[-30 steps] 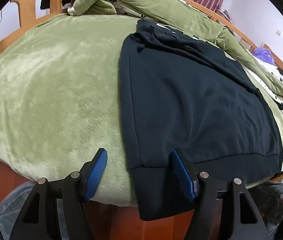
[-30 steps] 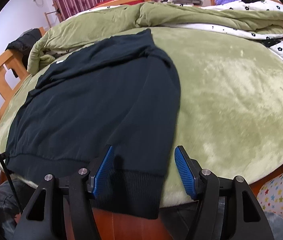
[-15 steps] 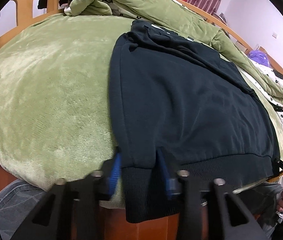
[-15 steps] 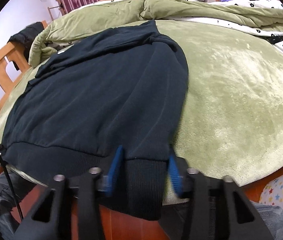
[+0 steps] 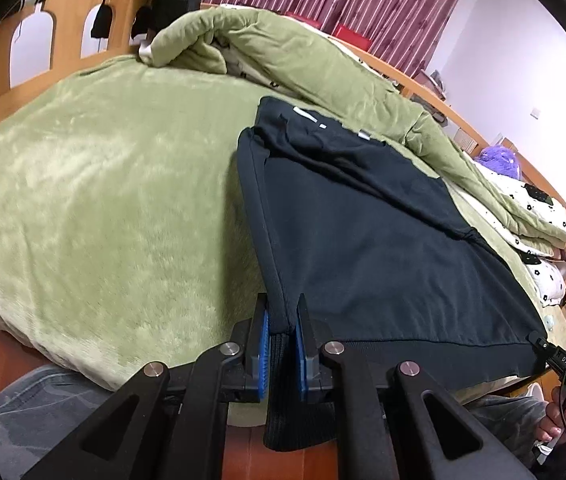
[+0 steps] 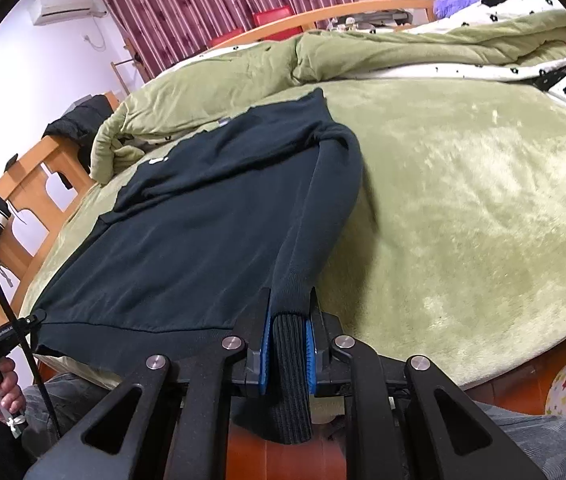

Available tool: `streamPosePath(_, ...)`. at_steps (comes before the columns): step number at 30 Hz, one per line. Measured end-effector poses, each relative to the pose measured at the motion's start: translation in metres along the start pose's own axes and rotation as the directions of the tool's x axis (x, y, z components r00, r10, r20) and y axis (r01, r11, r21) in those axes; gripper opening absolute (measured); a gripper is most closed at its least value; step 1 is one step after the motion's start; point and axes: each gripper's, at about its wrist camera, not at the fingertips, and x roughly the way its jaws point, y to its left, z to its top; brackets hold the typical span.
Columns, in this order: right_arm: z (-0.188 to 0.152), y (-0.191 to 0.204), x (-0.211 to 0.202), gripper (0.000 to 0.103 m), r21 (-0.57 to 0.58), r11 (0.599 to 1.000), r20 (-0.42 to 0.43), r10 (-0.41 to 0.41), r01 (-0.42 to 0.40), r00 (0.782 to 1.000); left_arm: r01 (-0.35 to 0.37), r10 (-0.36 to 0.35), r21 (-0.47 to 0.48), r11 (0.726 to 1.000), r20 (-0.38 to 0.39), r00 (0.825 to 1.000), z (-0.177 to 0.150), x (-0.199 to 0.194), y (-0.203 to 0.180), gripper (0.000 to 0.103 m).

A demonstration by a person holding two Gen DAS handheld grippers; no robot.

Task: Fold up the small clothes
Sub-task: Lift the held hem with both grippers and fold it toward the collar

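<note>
A dark navy cotton sweatshirt (image 5: pixel 367 236) lies flat on a bed covered by a plush olive-green blanket (image 5: pixel 103 200). The left gripper (image 5: pixel 282 344) pinches one corner of the ribbed hem at 6 o'clock; the right gripper (image 6: pixel 288 344) pinches the other corner. Only the left view shows white lettering near the collar at 12 o'clock. Only the right view shows a wall air conditioner (image 6: pixel 67 7) at 10 o'clock.
</note>
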Motion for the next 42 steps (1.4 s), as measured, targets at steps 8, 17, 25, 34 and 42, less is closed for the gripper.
streamPosePath(8, 0.008, 0.010, -0.041, 0.013, -0.016, 0.999, 0.057, 0.039, -0.038, 0.998, 0.024, -0.023, -0.003, 1.000, 0.054, 0.998, 0.010, -0.035, -0.006, 0.010)
streamPosePath(17, 0.001, 0.012, -0.069, 0.013, -0.012, 0.998, 0.072, 0.062, -0.061, 0.995, -0.004, 0.002, 0.028, 1.000, 0.079, 0.997, 0.015, -0.058, -0.017, 0.010)
streamPosePath(25, 0.029, 0.025, -0.077, 0.014, 0.005, 0.998, 0.112, 0.060, -0.061, 0.992, -0.008, 0.006, 0.018, 1.000, 0.119, 0.993, 0.046, -0.063, -0.024, 0.010)
streamPosePath(34, 0.094, 0.035, -0.060, 0.014, 0.054, 0.995, 0.157, 0.070, -0.079, 0.985, -0.013, 0.009, 0.024, 1.000, 0.149, 0.989, 0.107, -0.047, -0.034, 0.011)
streamPosePath(42, 0.160, 0.048, -0.015, 0.014, 0.059, 0.996, 0.152, 0.060, -0.070, 0.986, -0.047, 0.039, 0.048, 0.998, 0.156, 0.987, 0.163, -0.016, -0.047, 0.011)
